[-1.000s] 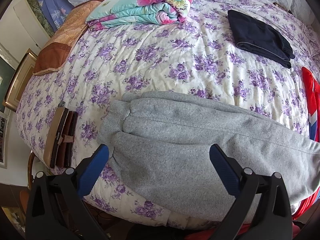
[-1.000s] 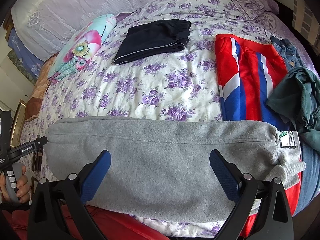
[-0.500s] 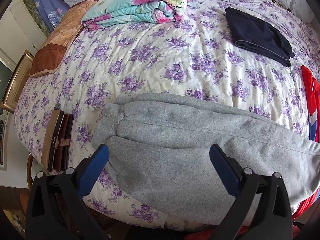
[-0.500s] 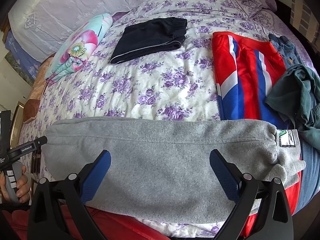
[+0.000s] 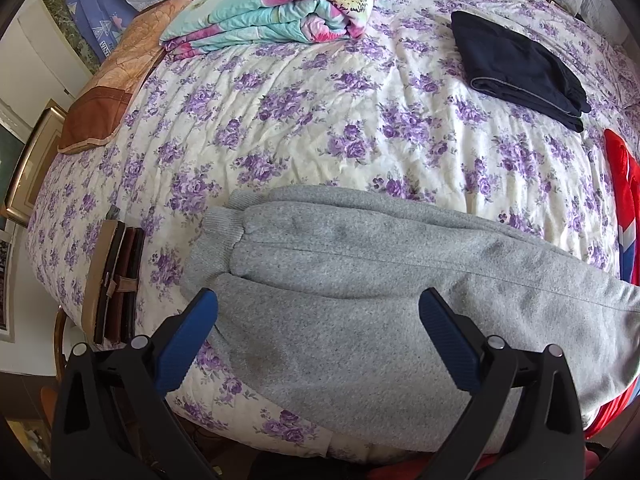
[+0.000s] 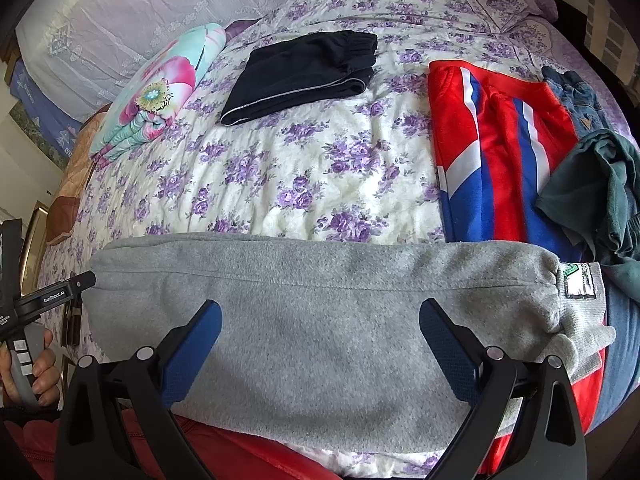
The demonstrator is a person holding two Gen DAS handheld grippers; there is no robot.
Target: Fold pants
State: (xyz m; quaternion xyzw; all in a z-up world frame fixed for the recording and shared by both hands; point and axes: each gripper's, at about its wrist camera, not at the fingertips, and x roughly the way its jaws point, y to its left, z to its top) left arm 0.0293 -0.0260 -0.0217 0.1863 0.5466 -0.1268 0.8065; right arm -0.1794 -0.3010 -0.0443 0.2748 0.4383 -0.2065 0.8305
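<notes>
Grey sweatpants [image 5: 360, 292] lie flat along the near edge of the bed, folded lengthwise, leg on leg. The ribbed cuffs [image 5: 218, 232] point left; the waistband with a white label [image 6: 580, 284] lies at the right. My left gripper [image 5: 318, 320] is open and empty, hovering over the cuff end of the pants. My right gripper [image 6: 320, 328] is open and empty over the middle of the pants [image 6: 320, 300]. The left gripper's body and the hand holding it show at the left edge of the right wrist view [image 6: 24, 320].
The bed has a purple-flowered cover [image 5: 320, 120]. On it lie folded black pants [image 6: 300, 76], red-white-blue track pants [image 6: 500, 160], a dark green garment [image 6: 600, 192], jeans [image 6: 576, 96], a folded floral quilt [image 5: 280, 4] and a brown wallet [image 5: 116, 280] at the left edge.
Both grippers have drifted slightly, so the bed appears shifted up in the views. The pants have not moved. Both grippers stay open.
</notes>
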